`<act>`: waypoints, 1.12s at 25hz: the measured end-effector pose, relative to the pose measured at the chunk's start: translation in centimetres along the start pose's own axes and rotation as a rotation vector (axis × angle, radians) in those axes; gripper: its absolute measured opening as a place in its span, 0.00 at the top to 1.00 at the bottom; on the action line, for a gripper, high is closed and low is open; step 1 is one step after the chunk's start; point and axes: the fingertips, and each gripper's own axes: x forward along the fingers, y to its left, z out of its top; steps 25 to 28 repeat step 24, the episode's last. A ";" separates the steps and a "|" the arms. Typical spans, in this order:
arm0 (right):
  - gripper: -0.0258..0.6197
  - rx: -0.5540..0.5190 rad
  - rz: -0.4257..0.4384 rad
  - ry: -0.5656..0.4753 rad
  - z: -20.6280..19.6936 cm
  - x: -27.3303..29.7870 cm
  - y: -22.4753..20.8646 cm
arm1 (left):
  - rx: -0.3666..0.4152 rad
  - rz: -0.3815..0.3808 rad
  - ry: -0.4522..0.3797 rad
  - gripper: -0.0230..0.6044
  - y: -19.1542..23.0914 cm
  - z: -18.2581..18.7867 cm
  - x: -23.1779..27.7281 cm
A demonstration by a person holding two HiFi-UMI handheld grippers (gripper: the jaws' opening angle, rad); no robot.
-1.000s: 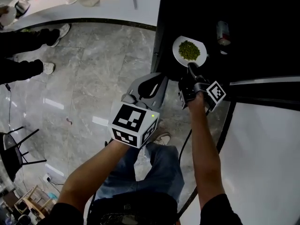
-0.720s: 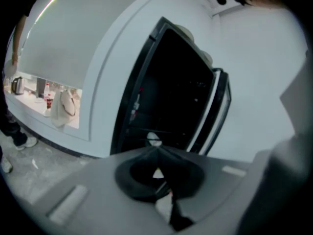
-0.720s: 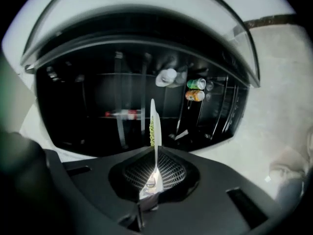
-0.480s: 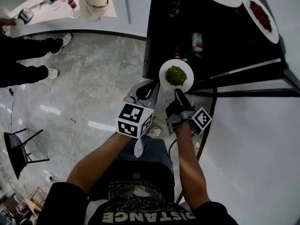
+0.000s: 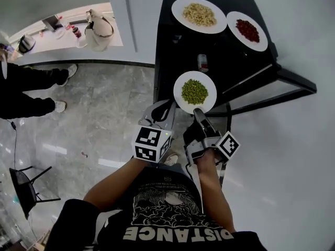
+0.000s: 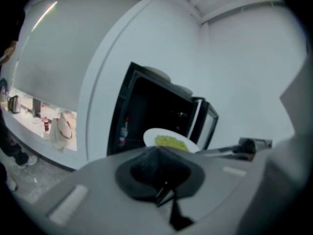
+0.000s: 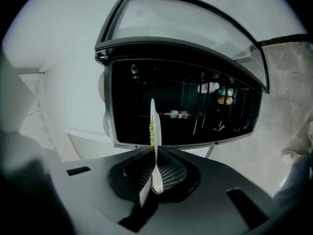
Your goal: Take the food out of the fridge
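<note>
In the head view a white plate of green peas hangs in front of the open black fridge. My right gripper is shut on its near rim. In the right gripper view the plate stands edge-on between the closed jaws of my right gripper. My left gripper is just left of the plate, shut and holding nothing. In the left gripper view my left gripper has its pads together, and the plate shows beyond them.
On the fridge top stand a plate of pale yellow food and a plate of red food. A can sits inside. The fridge door hangs open to the right. People stand at the left by a counter with a bag.
Both grippers have risen, the right one carrying the pea plate up and out of the fridge interior. The fridge top with its two plates has come into the head view.
</note>
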 end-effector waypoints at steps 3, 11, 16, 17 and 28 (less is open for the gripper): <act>0.95 -0.018 0.022 -0.011 0.5 0.0 1.7 | 0.009 -0.012 -0.015 0.96 -0.5 1.1 0.1; 0.95 -0.026 0.059 -0.051 1.3 0.2 3.9 | 0.018 -0.039 -0.032 0.96 -1.0 2.4 0.1; 0.95 -0.009 0.069 -0.060 1.1 0.1 3.9 | 0.037 -0.040 -0.026 0.96 -0.9 2.8 0.4; 0.95 -0.009 0.069 -0.061 1.1 0.2 3.9 | 0.040 -0.041 -0.027 0.96 -0.9 2.9 0.5; 0.95 0.004 0.071 -0.068 1.0 0.2 3.8 | 0.041 -0.051 -0.021 0.96 -1.0 3.0 0.6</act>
